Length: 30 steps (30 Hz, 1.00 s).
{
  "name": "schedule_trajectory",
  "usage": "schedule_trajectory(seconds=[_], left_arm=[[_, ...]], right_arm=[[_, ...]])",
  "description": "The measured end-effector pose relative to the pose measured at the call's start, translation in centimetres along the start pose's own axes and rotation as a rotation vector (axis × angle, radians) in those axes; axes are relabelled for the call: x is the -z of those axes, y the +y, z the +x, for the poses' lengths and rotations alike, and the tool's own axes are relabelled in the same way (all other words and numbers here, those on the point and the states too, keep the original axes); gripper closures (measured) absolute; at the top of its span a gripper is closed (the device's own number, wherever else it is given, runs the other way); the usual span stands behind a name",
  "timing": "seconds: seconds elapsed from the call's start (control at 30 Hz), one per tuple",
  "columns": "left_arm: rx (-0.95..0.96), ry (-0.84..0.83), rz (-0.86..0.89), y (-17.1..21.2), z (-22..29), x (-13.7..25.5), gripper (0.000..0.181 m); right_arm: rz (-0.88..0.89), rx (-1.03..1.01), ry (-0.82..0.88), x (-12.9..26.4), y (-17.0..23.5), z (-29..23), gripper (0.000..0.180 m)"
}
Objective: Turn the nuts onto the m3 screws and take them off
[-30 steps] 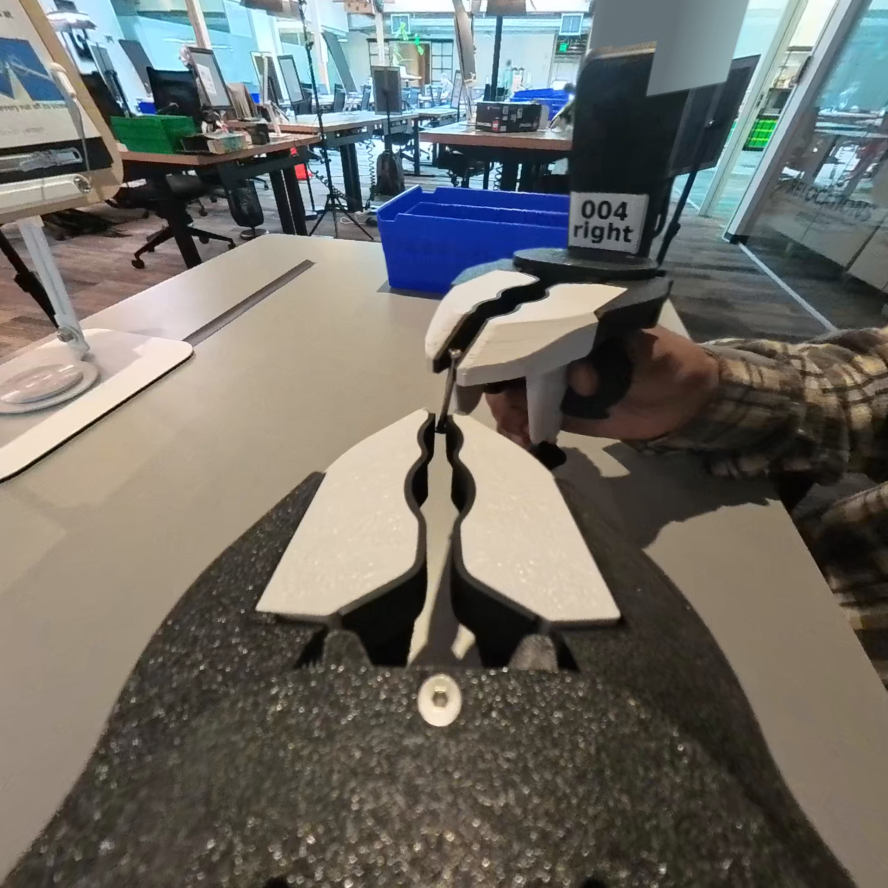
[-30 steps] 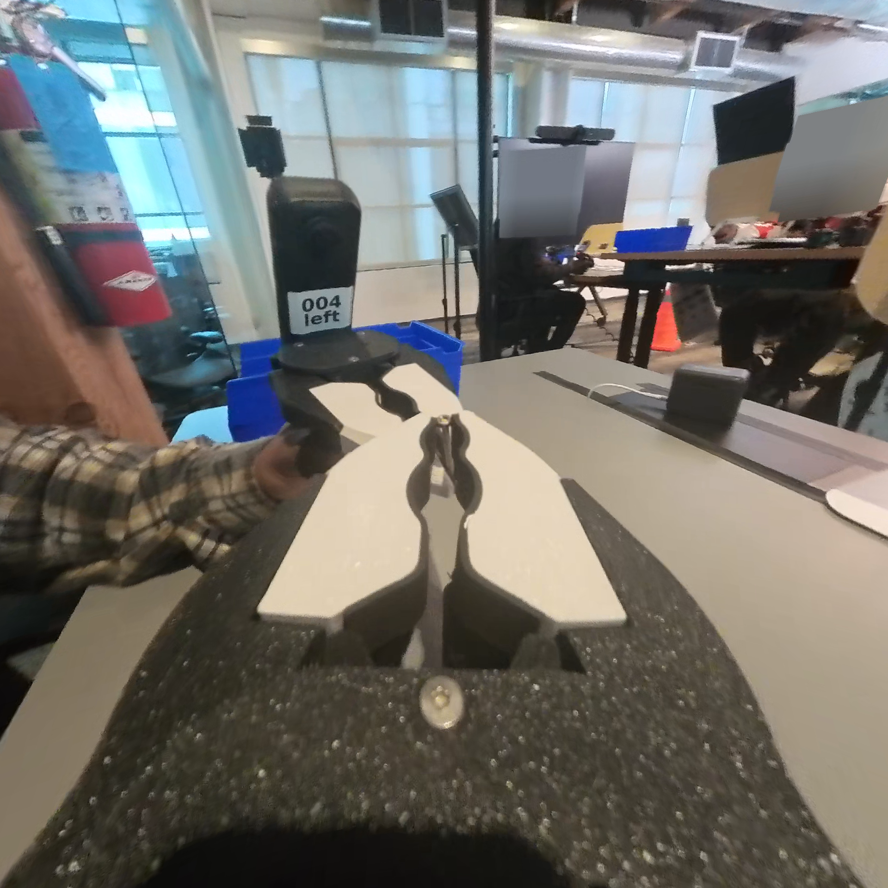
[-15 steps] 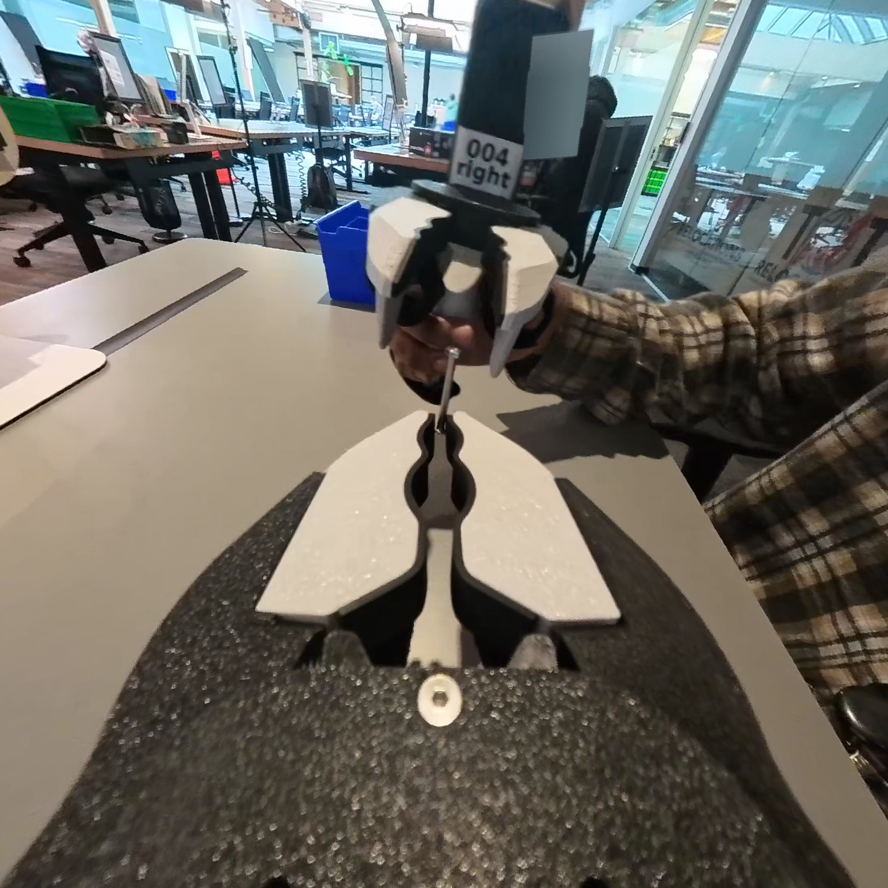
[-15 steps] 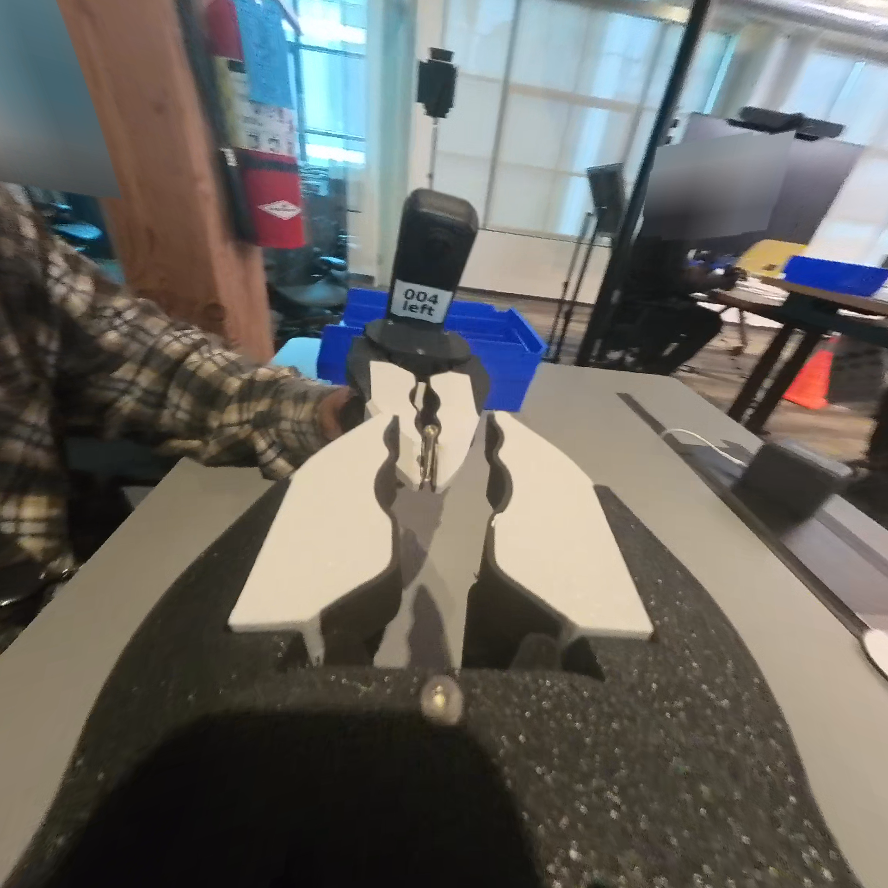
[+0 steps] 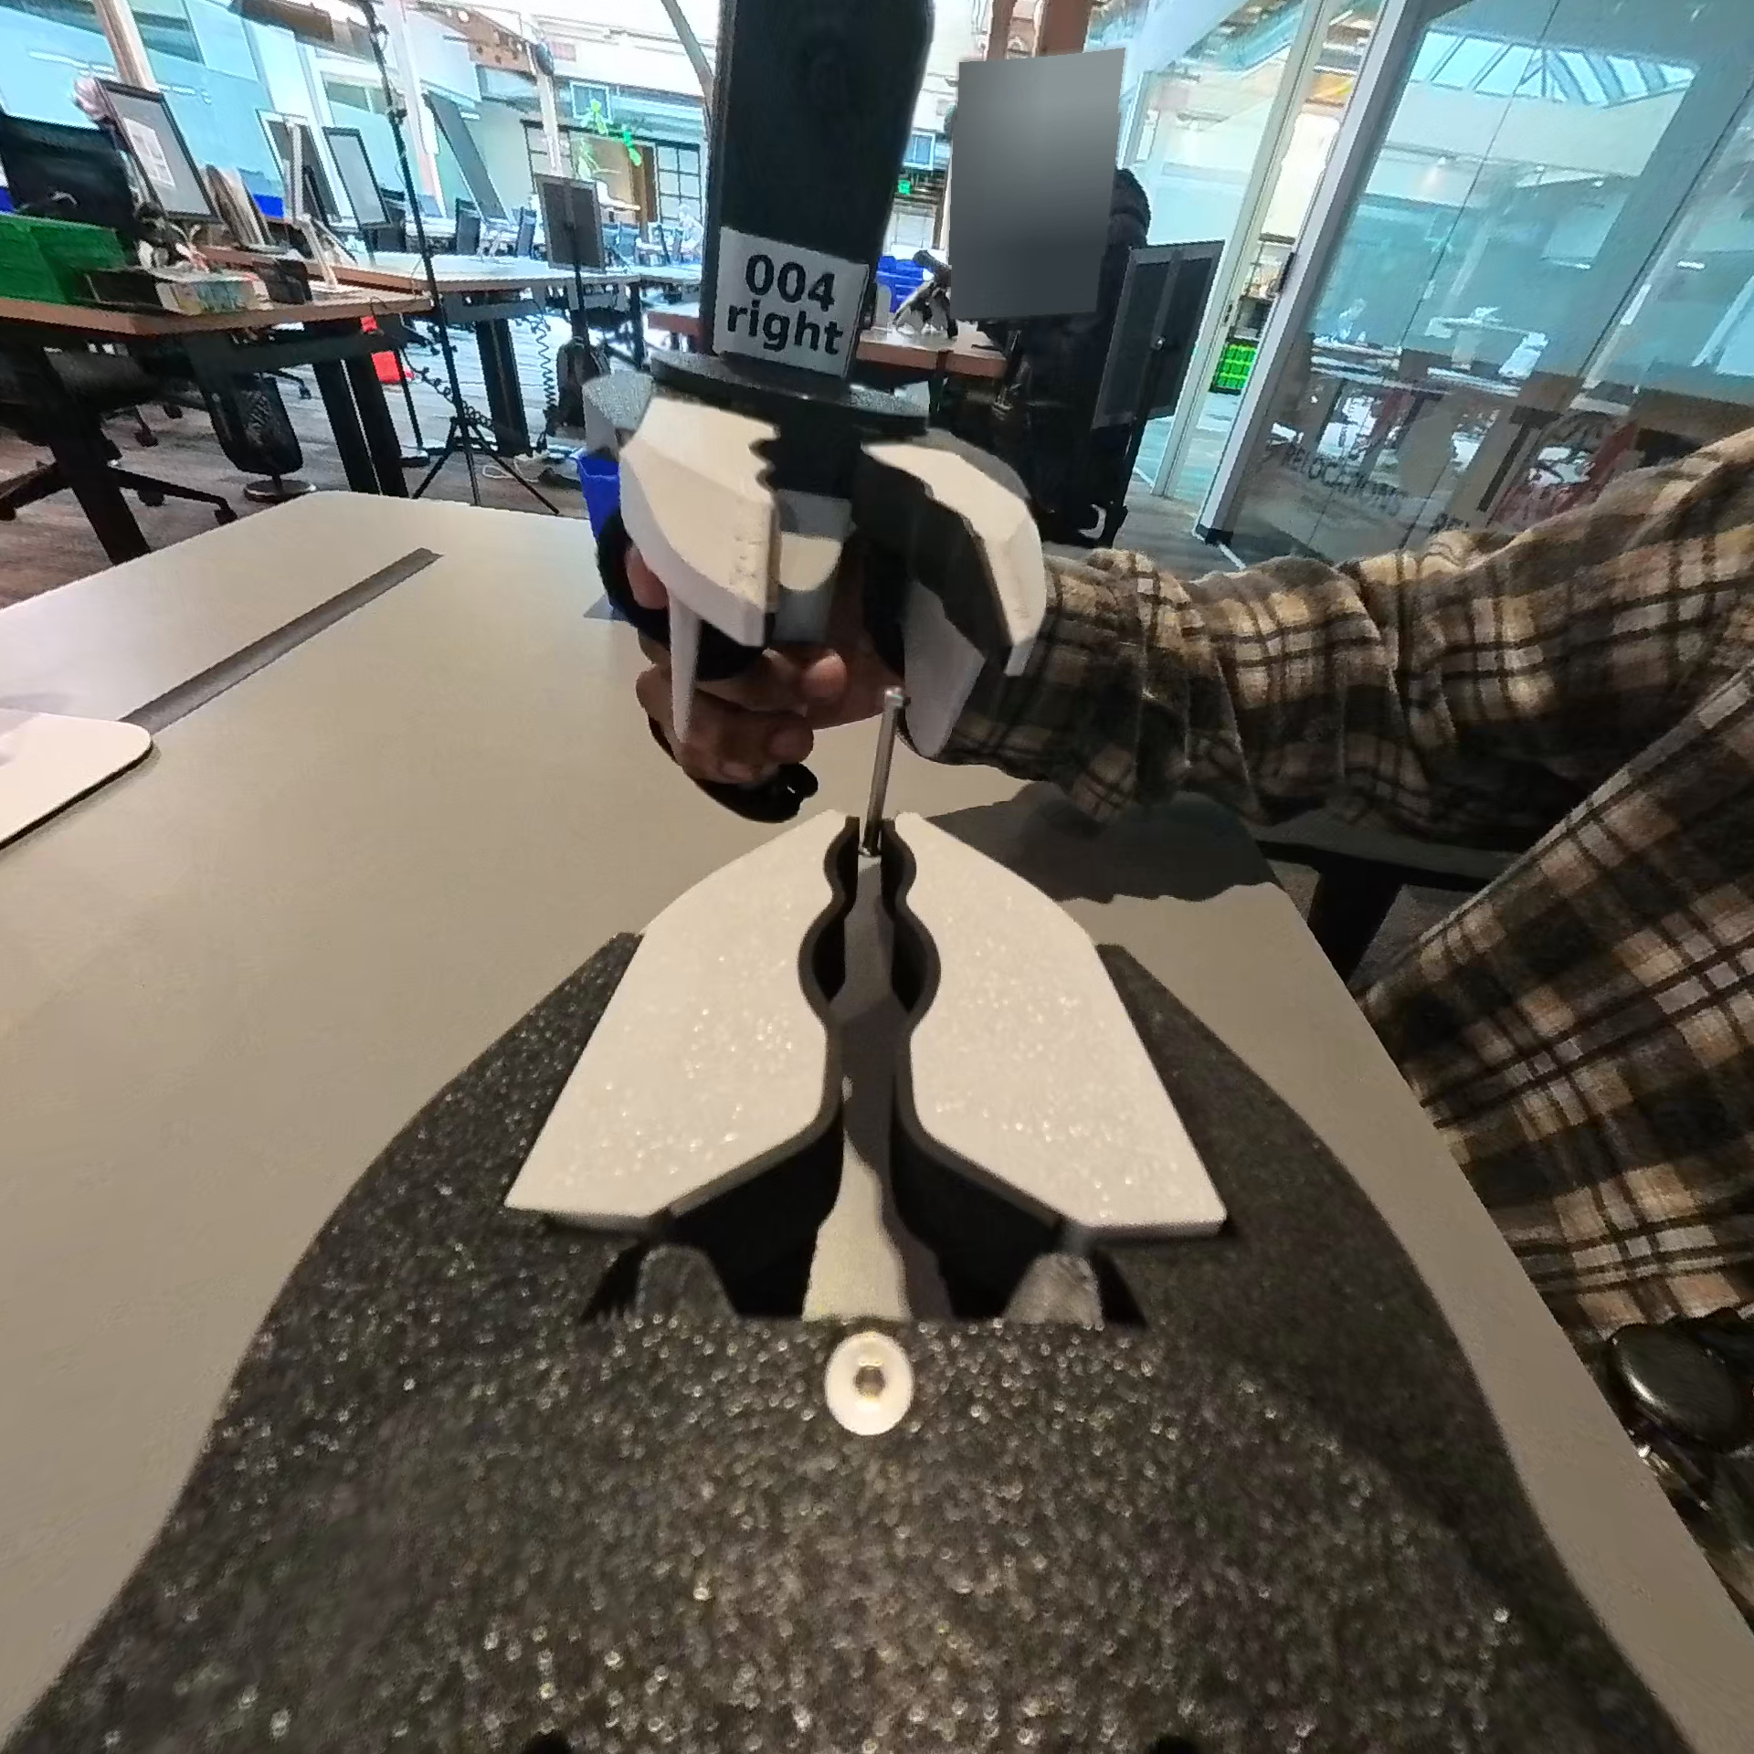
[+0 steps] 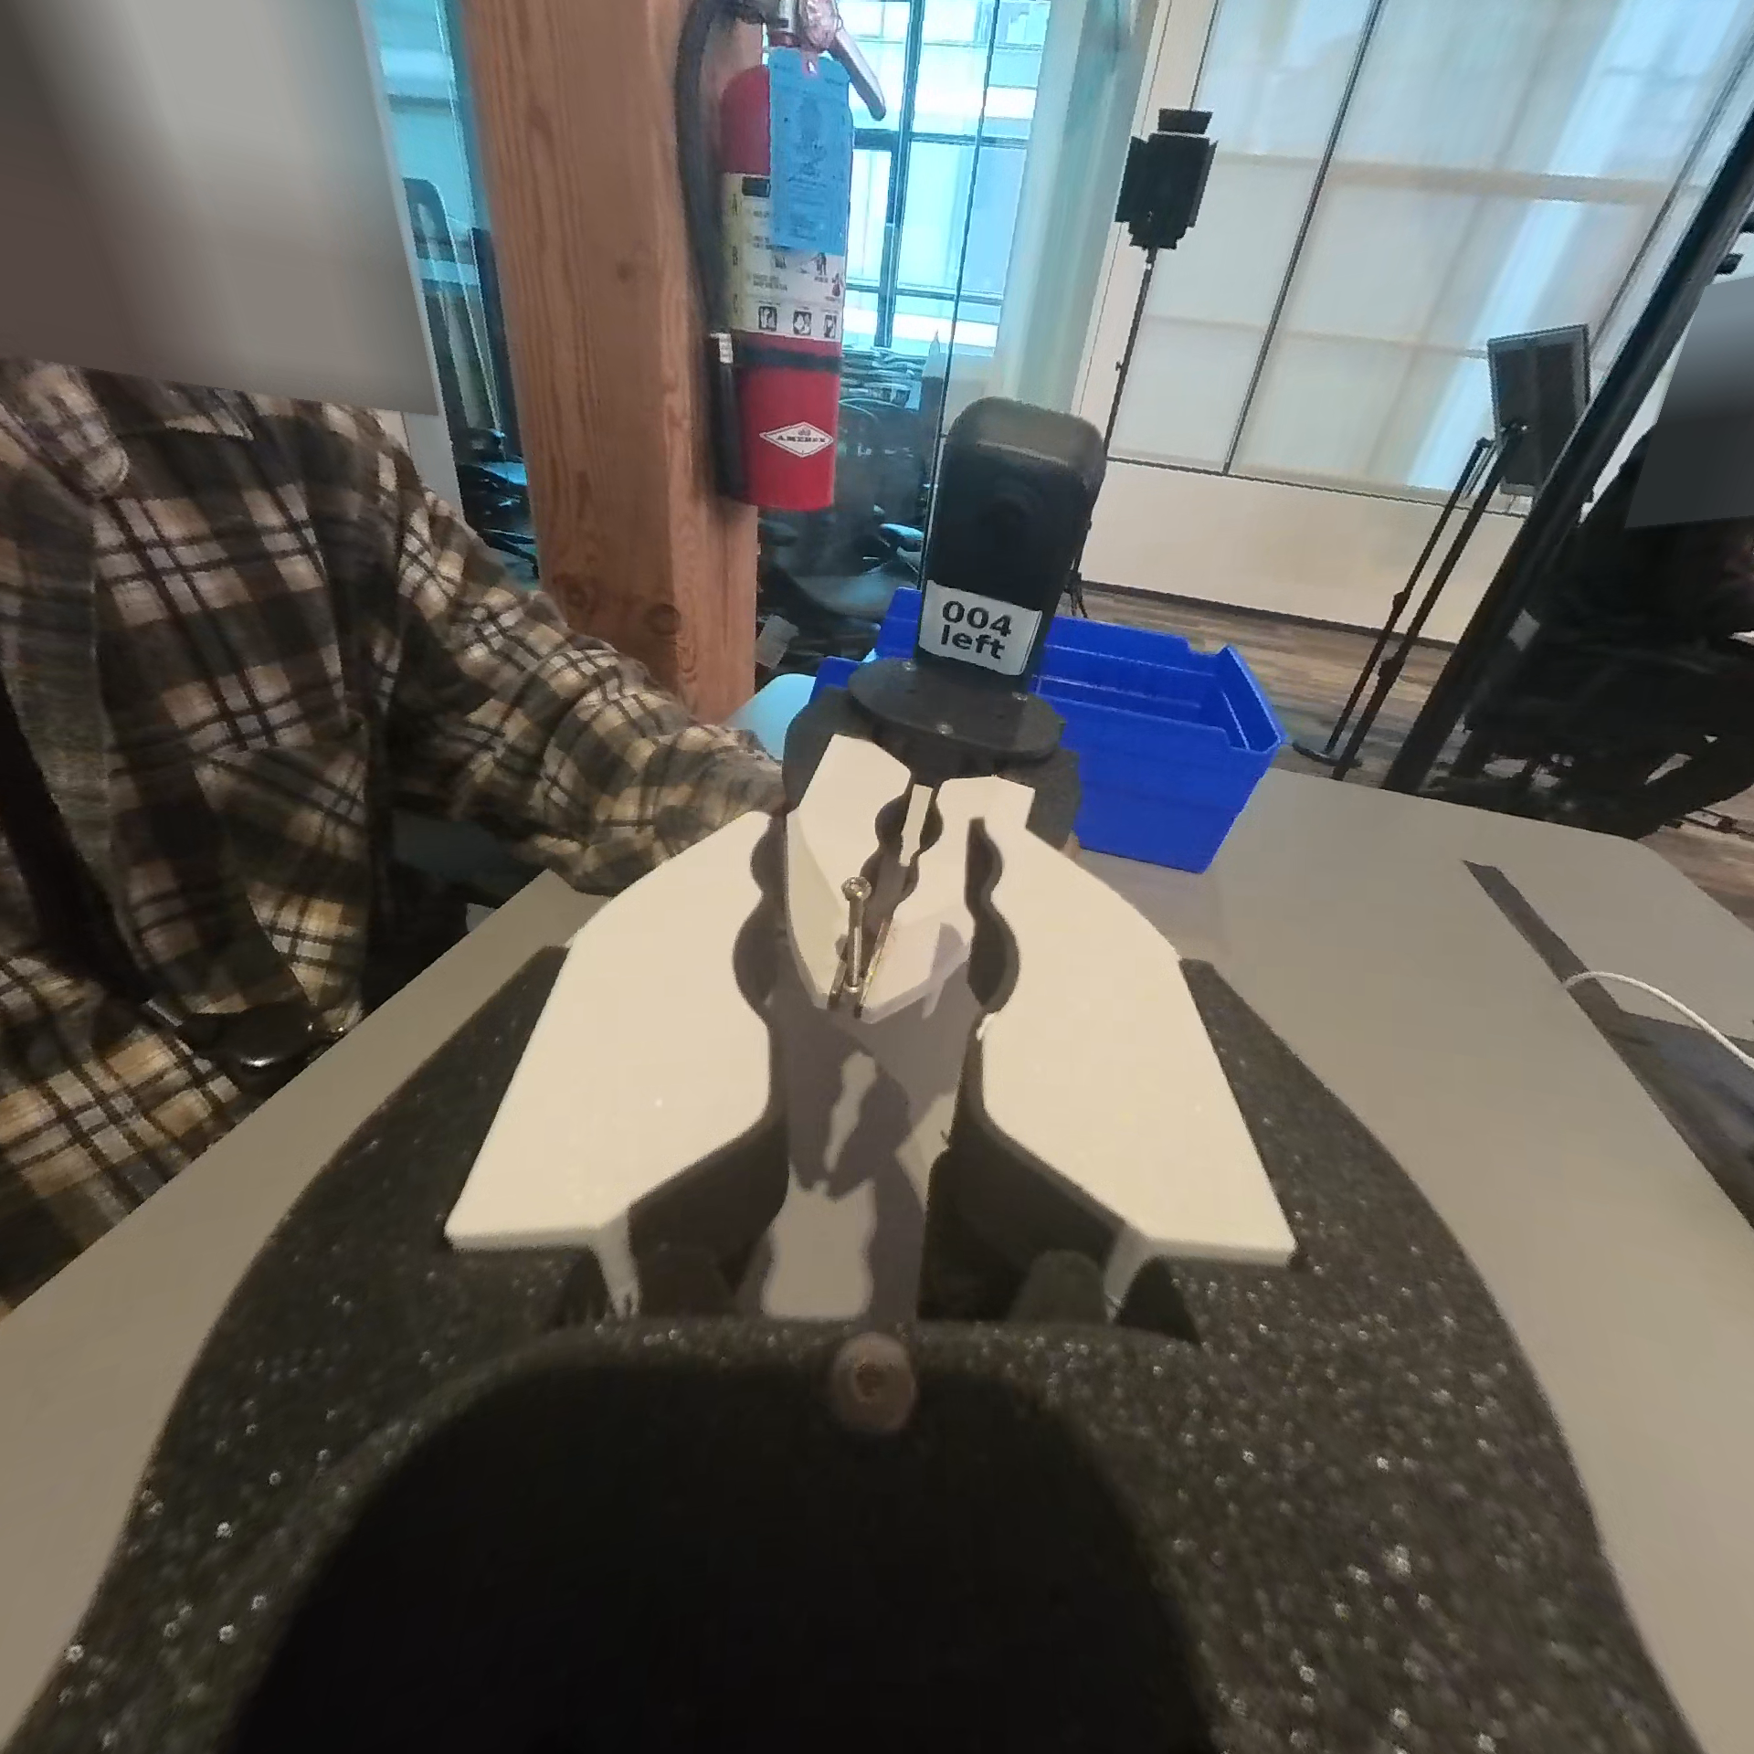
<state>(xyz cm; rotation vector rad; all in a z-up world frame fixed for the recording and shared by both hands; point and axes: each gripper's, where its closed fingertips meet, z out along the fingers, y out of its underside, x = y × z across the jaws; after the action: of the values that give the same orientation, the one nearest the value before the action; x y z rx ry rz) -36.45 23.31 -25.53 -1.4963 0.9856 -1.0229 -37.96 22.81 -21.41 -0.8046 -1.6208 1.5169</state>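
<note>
My left gripper [image 5: 868, 833] is shut on the lower end of a thin metal m3 screw [image 5: 883, 759], which stands up from its tips with the head on top. My right gripper [image 5: 807, 731] faces it from beyond, open, one fingertip [image 5: 935, 721] just beside the screw head, not gripping it. In the right wrist view my right gripper [image 6: 878, 830] is open and empty, with the left gripper [image 6: 854, 1001] and the screw [image 6: 851, 935] between its fingers. No nut can be made out for certain.
The grey table [image 5: 380, 854] has a right edge near the person's plaid sleeve [image 5: 1329, 683]. A blue bin [image 6: 1167, 759] stands at the table's far end. A white pad [image 5: 57, 778] lies at left. A cable and a dark strip [image 6: 1614, 997] run along one side.
My right gripper was shut on the screw's upper end, then opened and let it go. It has turned and now hangs open around the screw head. My left gripper still holds the screw.
</note>
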Motion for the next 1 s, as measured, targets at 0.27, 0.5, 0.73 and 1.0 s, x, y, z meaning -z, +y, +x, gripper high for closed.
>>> schedule_trajectory(seconds=[0.27,0.5,0.73,1.0], left_arm=[[-0.010,0.002,0.000,-0.1,0.2,-0.1,0.177],[-0.013,-0.003,0.005,-0.3,0.2,0.0,0.177],[-0.015,-0.009,0.010,-0.4,0.1,0.1,0.177],[-0.020,-0.015,0.016,-0.6,0.1,0.2,0.177]], right_arm=[[-0.029,0.006,0.001,-0.8,0.7,-0.4,0.147],[-0.048,0.006,0.007,-1.0,1.0,-0.3,0.151],[-0.080,0.026,0.012,-1.3,1.3,-0.4,0.168],[-0.085,0.046,0.054,-1.4,1.1,-0.4,0.166]])
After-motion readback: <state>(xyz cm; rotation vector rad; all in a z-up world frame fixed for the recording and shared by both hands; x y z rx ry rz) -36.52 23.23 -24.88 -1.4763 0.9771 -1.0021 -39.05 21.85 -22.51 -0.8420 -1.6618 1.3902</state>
